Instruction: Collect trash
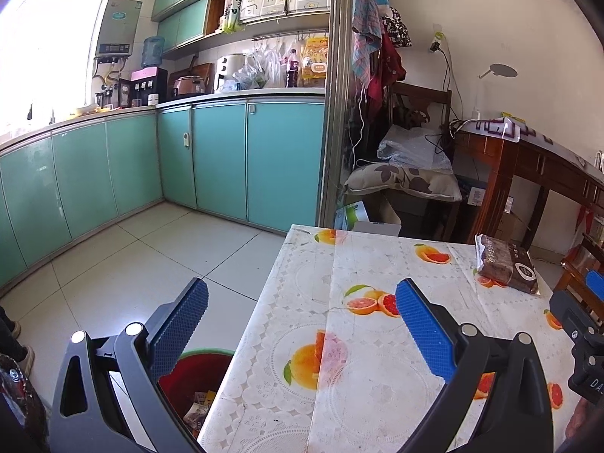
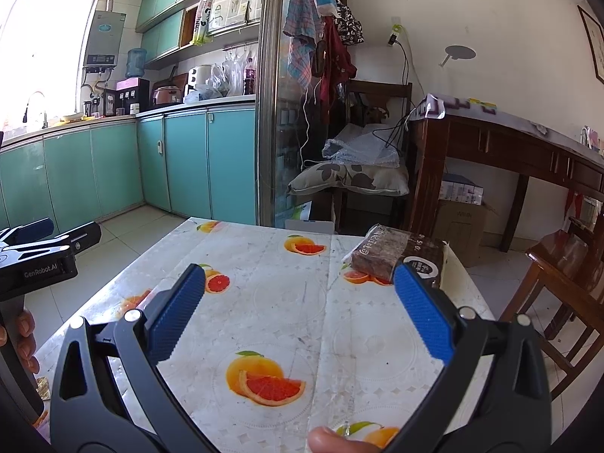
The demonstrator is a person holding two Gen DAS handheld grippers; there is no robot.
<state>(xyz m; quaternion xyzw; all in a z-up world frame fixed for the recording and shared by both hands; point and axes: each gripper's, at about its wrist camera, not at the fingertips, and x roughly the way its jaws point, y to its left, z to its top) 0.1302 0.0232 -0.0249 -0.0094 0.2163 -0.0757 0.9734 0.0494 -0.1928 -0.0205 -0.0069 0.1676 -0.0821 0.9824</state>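
A brown tissue pack lies at the far right of the table with a fruit-print cloth; it also shows in the right wrist view. A red trash bin with wrappers inside stands on the floor beside the table's left edge. My left gripper is open and empty, hovering over the table's left edge and the bin. My right gripper is open and empty above the table, its right finger just in front of the tissue pack.
Teal kitchen cabinets line the left and back. A chair with a cushion and a wooden desk stand beyond the table. A wooden chair is at the right. The tiled floor lies left of the table.
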